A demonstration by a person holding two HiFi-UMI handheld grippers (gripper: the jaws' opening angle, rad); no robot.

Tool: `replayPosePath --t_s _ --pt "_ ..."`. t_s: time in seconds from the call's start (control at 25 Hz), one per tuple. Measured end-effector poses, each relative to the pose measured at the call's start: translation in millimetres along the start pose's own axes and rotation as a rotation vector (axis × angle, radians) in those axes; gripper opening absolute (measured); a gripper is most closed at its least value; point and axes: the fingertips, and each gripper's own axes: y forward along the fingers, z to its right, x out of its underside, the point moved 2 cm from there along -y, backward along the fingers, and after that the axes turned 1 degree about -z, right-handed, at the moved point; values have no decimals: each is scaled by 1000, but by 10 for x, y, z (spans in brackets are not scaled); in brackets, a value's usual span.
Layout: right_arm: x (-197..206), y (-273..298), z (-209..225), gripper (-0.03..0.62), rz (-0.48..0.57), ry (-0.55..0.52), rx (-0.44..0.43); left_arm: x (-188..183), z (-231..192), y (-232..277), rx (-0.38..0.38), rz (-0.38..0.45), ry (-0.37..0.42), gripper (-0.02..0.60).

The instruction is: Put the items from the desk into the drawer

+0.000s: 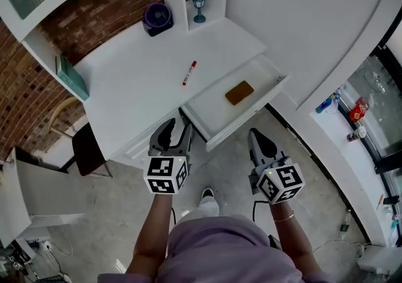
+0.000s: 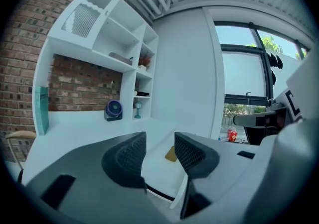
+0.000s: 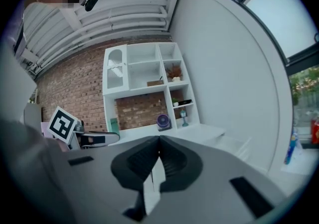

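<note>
A red and white marker (image 1: 189,73) lies on the white desk (image 1: 138,80). The white drawer (image 1: 215,119) stands pulled out, with a flat brown block (image 1: 239,92) inside it; the same brown block (image 2: 171,154) shows between the left jaws. My left gripper (image 1: 171,129) hangs in front of the desk edge, left of the drawer, open and empty (image 2: 158,154). My right gripper (image 1: 259,141) hovers over the floor just below the drawer's front, its jaws shut with nothing between them (image 3: 159,158).
A purple fan (image 1: 157,17) and a small blue lamp (image 1: 199,7) stand at the back of the desk by the shelves. A teal book (image 1: 71,77) leans at the desk's left end. A dark chair (image 1: 88,149) sits left of the desk. Bottles (image 1: 358,110) line the windowsill.
</note>
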Motion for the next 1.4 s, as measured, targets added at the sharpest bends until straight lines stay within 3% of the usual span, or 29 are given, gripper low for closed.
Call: replayPosePath --t_s 0.48,0.96,1.4 --pt "-40 482 309 2 -15 13 54 -2 -326 646 24 -33 6 158" --pt "-153 1283 817 2 -30 29 -27 -53 -617 1360 -52 -62 13 160" --pt "-170 1877 1020 2 -73 26 -110 28 -815 1842 -109 -116 -4 161"
